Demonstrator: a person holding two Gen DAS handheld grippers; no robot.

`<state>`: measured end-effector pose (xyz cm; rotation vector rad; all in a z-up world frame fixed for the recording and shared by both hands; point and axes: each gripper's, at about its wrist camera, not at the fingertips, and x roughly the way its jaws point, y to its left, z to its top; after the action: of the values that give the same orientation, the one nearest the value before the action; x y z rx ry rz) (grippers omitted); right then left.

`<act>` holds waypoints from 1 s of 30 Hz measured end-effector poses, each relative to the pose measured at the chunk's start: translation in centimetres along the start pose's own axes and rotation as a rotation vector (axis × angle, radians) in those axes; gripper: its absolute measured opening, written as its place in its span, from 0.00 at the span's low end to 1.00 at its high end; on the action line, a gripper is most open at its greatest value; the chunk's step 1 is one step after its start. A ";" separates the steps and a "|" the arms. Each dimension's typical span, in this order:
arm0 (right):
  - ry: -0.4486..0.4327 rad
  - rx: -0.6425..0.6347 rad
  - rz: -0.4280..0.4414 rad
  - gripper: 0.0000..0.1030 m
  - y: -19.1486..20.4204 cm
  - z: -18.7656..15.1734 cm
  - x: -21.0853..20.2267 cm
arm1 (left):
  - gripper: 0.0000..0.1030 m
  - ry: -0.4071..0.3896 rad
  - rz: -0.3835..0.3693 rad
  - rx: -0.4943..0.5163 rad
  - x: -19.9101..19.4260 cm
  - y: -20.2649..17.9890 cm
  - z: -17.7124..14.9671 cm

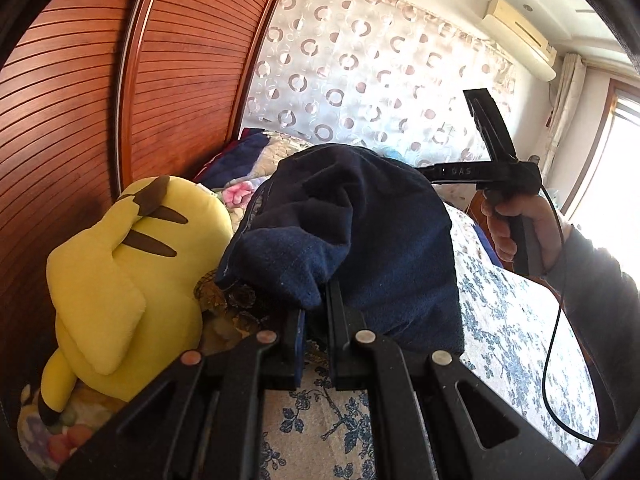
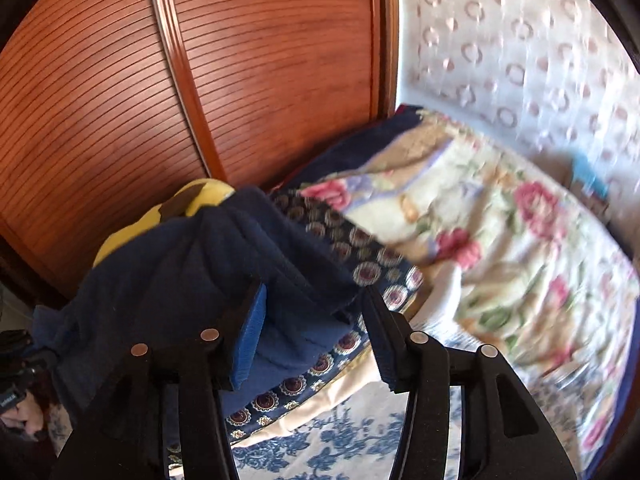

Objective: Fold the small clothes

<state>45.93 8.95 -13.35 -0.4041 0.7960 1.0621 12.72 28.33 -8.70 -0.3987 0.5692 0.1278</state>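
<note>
Navy-blue fleece garment (image 1: 360,220) hung bunched and unfolded above the floral-sheeted bed (image 1: 520,320), one edge clenched in the left gripper (image 1: 314,312), the right gripper (image 2: 316,316) parted around another fold, beside a yellow plush toy (image 1: 120,272), folding barely begun.

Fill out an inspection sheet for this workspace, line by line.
Surface: bed under a blue-floral sheet.
Job's things: navy garment, bunched, lifted off the bed.
Clutter: yellow plush toy; floral quilt.
Grippers: left gripper shut on the garment's edge; right gripper open, fabric between its pads.
Cables: black cable hanging from the right gripper's handle.
Surroundings: slatted wooden wardrobe door, patterned curtain, air conditioner.
</note>
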 end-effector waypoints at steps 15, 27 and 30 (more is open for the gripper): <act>-0.226 0.008 -0.218 0.00 2.6 -2.5 -9.1 | 0.17 0.001 0.039 0.092 -2.6 -1.6 0.2; -0.305 0.055 -0.232 0.02 7.5 -14.8 -18.5 | 0.56 -0.074 0.007 0.209 -7.8 -6.9 -0.5; -0.333 0.089 -0.255 0.02 8.4 -17.6 -21.2 | 0.57 -0.084 -0.008 0.236 -8.6 -8.8 -0.8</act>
<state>26.39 -11.60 -8.56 -0.2360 0.4779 0.8241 7.09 19.83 -1.71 -0.1650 0.4932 0.0683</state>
